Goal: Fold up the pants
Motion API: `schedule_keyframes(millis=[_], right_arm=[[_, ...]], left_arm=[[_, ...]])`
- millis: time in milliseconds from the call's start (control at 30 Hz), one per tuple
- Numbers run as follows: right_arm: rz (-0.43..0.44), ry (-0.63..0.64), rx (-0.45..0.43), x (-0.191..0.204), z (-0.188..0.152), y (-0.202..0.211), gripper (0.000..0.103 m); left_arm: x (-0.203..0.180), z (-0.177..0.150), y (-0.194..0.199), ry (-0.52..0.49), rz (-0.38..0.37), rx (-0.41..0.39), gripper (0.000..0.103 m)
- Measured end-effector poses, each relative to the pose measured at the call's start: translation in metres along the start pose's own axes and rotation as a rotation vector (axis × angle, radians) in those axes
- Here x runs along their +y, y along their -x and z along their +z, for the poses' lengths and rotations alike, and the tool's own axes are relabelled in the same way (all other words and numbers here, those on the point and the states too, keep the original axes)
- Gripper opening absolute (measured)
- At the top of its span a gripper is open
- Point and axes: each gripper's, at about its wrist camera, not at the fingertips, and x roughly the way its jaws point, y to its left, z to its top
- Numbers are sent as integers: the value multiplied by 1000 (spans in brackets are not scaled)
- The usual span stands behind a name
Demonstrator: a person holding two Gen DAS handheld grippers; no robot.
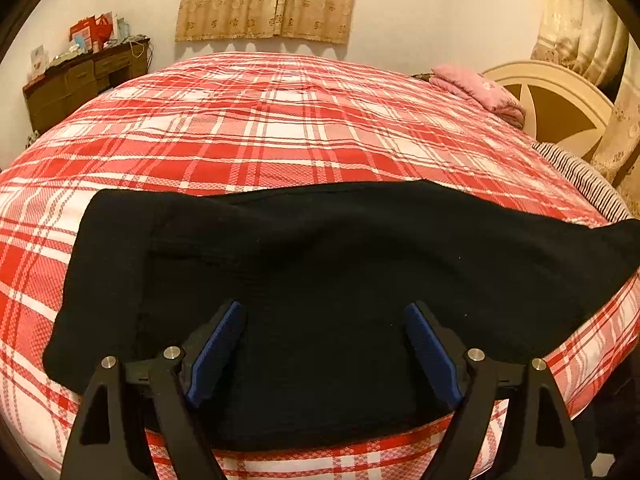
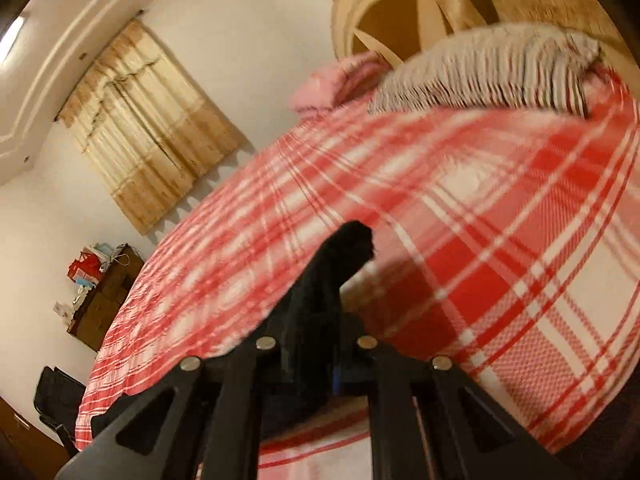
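Right gripper (image 2: 320,344) clamped on pants (image 1: 320,280) end, raised off bed (image 1: 280,120). Left gripper (image 1: 324,320) spread, empty, over cloth. Mid-fold; next: carry end across.

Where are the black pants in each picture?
Left wrist: pants spread flat across the lower middle, on the plaid bed.
Right wrist: a bunched bit of pants sticks up at lower centre, pinched in the right gripper.
Shared landmark: the pink blanket.
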Motion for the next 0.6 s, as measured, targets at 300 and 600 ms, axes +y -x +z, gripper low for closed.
schedule_keyframes(millis=[300,600], right_arm=[[55,258,-56,113,-6,11,13],[137,551,67,213,-65,-34,13]], left_arm=[[0,-1,3,26,-14,-16,85],[0,-3,6,32,-51,-24,85]])
